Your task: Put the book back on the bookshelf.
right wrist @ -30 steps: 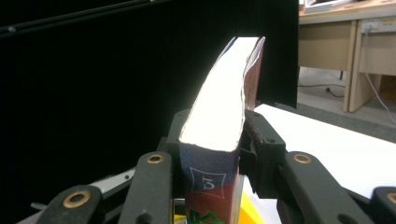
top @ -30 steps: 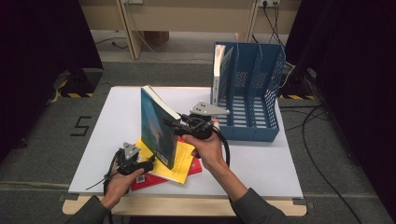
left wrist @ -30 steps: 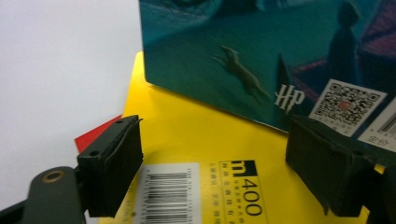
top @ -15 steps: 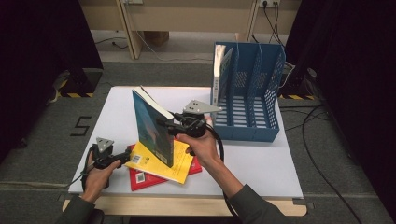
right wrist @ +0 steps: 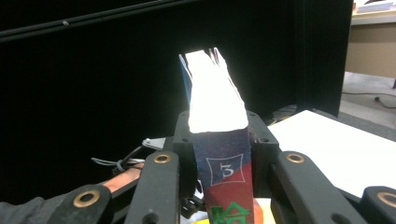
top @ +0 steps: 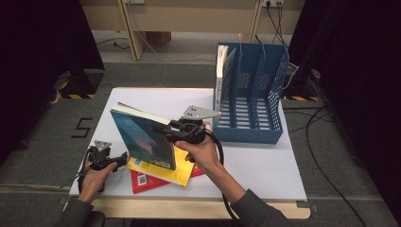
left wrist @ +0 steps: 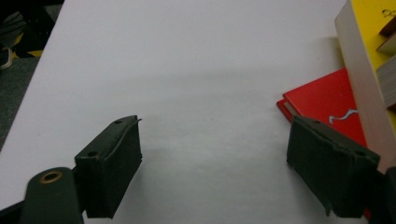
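The white counter (top: 255, 165) carries a blue file rack (top: 250, 94) at its far right, with a yellow book (top: 163, 169) lying on a red book (top: 146, 180) near the front edge. The right tool (top: 176, 132) clamps a blue book (top: 142, 139) upright above them. The left tool (top: 124, 158) rests wide apart, empty, beside the stack

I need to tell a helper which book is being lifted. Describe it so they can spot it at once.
Start at the white table with the blue file rack at its far right. Near the front left lie a yellow book and a red book, stacked flat. The one you want is the blue-covered book above them, held up on edge in the right claw, clear of the table.
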Demonstrator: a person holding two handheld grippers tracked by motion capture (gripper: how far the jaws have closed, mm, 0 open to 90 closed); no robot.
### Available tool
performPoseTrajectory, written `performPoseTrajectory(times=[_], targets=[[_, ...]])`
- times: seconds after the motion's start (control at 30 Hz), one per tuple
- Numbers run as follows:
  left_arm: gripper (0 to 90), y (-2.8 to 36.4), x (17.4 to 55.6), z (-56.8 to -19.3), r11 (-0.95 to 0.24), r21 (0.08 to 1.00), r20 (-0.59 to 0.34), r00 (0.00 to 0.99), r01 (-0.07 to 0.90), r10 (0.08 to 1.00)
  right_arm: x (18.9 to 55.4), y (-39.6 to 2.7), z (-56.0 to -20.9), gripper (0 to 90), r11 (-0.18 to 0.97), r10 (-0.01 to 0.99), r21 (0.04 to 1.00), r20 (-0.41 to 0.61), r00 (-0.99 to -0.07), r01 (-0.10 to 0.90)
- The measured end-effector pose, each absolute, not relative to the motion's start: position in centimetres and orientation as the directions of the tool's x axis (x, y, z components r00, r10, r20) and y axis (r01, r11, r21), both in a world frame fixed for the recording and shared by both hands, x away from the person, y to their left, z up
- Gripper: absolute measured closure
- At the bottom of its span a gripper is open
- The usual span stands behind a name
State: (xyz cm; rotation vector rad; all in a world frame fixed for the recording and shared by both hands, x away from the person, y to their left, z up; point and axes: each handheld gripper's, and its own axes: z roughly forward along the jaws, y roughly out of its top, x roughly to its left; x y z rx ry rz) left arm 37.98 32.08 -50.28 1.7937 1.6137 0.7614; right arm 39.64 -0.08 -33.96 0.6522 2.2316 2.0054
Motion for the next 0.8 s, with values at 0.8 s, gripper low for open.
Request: performPoseTrajectory(times=[0.8], targets=[[14.9,32.5,38.1,-50.4,-0.045,0.749,-0.013,0.082,0.661,0.997,42.0,0.3,-34.9,71.1,-0.008,0.355,0.926,0.356,-0.864,0.379]])
